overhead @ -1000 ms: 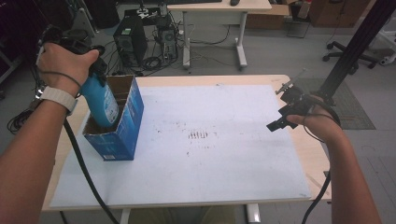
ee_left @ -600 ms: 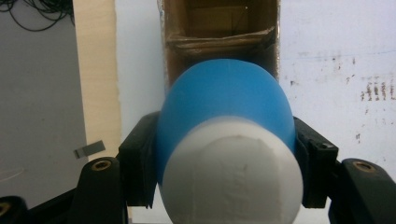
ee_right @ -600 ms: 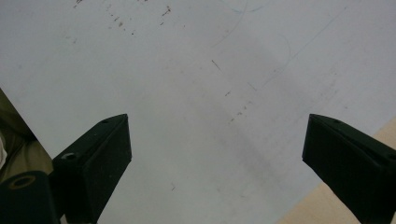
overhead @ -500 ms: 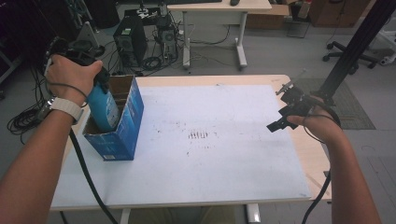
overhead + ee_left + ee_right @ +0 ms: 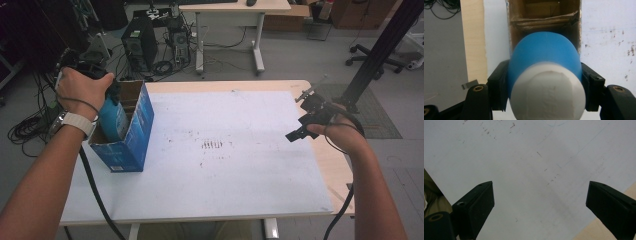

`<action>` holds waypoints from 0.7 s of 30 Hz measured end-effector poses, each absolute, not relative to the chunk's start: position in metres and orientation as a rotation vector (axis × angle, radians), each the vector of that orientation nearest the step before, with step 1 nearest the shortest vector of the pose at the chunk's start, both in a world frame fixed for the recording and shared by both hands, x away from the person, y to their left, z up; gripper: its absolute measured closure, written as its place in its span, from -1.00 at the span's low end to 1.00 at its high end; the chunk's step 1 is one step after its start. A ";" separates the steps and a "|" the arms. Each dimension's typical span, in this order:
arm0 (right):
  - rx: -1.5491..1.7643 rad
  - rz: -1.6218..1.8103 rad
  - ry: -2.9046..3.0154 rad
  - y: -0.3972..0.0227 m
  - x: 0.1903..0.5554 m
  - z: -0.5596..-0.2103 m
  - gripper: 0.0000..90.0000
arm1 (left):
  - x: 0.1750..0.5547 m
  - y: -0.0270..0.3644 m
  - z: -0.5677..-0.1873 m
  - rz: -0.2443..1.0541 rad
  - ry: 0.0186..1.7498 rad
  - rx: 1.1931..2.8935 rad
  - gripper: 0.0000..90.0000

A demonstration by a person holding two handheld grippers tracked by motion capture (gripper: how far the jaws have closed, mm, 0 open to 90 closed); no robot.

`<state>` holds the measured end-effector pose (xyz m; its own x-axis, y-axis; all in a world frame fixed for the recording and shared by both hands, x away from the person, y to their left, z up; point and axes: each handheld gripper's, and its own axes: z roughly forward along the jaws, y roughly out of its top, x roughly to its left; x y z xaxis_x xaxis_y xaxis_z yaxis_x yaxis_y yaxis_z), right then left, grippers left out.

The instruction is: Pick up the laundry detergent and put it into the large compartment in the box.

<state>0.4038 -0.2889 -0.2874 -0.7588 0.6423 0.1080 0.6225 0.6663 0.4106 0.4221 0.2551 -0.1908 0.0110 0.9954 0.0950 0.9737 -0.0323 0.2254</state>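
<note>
On the white worktop (image 5: pixel 225 175), the left claw (image 5: pixel 545 82) grips a blue bottle (image 5: pixel 544 57) half inside the box (image 5: pixel 135 135), not yet let go, while the right claw (image 5: pixel 540 202) gapes empty well away from the box.

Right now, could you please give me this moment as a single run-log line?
left gripper: shut on blue bottle | bottle: partly inside blue cardboard box | right gripper: open above table

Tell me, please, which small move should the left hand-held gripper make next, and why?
Probably lower further: the left hand-held gripper clamps the blue bottle, whose base is only partly inside the open blue box, so it likely is not seated yet.
</note>
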 end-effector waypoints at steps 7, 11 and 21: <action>1.076 0.669 2.825 -0.289 0.404 -0.288 -0.82 | 0.422 0.254 -0.201 0.356 2.111 2.167 -0.17; 1.079 0.667 2.828 -0.289 0.404 -0.290 -0.82 | 0.423 0.254 -0.207 0.368 2.110 2.174 -0.17; 1.085 0.670 2.824 -0.290 0.403 -0.289 -0.82 | 0.423 0.253 -0.219 0.381 2.091 2.180 -0.17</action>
